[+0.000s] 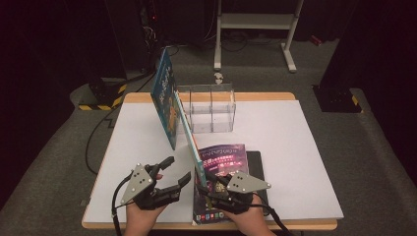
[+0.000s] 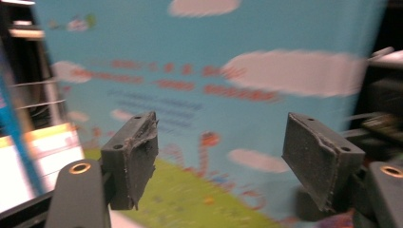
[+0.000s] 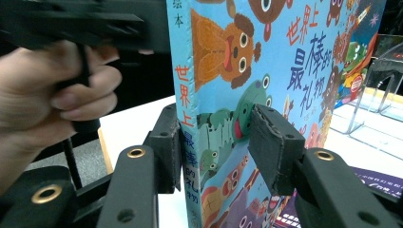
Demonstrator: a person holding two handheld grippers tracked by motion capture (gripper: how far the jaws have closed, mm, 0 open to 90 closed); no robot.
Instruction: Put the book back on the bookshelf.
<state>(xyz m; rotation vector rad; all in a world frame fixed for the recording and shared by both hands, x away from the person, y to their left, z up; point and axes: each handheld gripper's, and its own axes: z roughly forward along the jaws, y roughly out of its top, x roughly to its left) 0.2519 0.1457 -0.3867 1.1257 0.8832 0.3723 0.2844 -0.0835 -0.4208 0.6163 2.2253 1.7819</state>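
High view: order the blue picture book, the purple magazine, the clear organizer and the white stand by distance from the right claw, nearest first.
1. Blue picture book: clamped in the right claw.
2. Purple magazine: lying on the table under and ahead of it.
3. Clear organizer: mid-table, beyond the magazine.
4. White stand: on the floor past the table.

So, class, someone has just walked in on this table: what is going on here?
A person works at a white table with a gripper in each hand. The right gripper is clamped on the spine of a blue picture book and holds it upright on its edge. The left gripper sits open beside the book, nothing between its jaws. A purple magazine lies flat under the right gripper, and a clear divided holder stands behind the book.
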